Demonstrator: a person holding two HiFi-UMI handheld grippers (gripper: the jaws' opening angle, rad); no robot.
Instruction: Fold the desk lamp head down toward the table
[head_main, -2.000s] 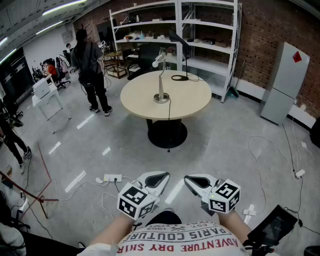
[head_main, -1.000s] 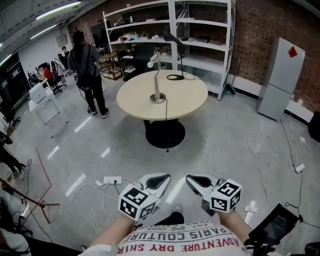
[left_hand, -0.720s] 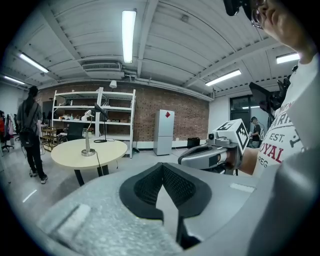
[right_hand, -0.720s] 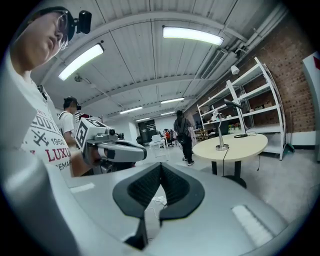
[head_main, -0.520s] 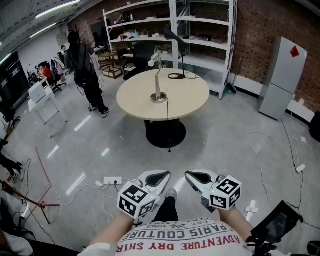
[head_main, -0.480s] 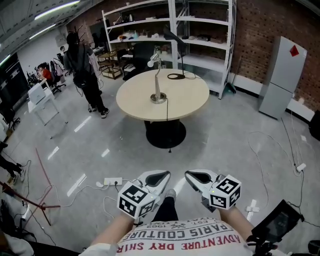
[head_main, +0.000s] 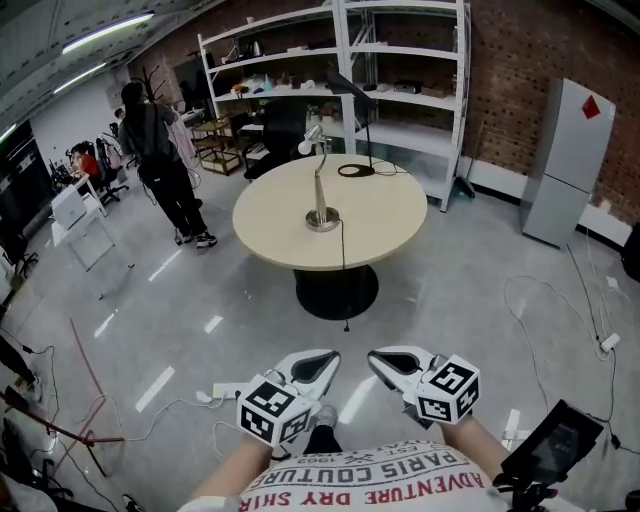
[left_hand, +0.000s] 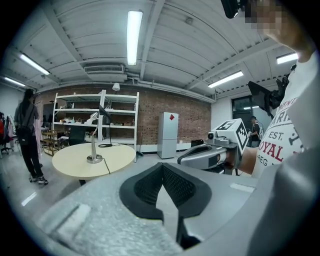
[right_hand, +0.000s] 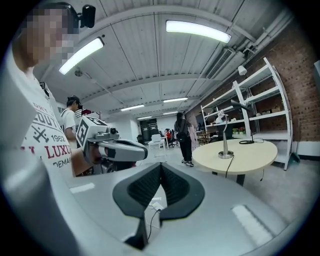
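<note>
A silver desk lamp (head_main: 320, 185) stands upright on the round beige table (head_main: 385, 215), its head (head_main: 312, 140) raised at the top of the stem. It shows again as the desk lamp (left_hand: 93, 146) in the left gripper view and the desk lamp (right_hand: 224, 142) in the right gripper view. My left gripper (head_main: 322, 360) and right gripper (head_main: 384, 361) hover side by side over the floor, well short of the table. Both are shut with nothing between the jaws. The left gripper (left_hand: 162, 166) and right gripper (right_hand: 160, 166) point toward the table.
A black lamp (head_main: 352, 88) with a ring base stands at the table's far edge. A person in black (head_main: 158, 160) stands left of the table. White shelving (head_main: 400, 60) lines the brick wall, beside a grey cabinet (head_main: 565, 165). A power strip (head_main: 225, 392) and cables lie on the floor.
Both grippers and my view have advanced toward the table, which now looks a little larger. The person in black has stepped further left. Both grippers stay shut.
</note>
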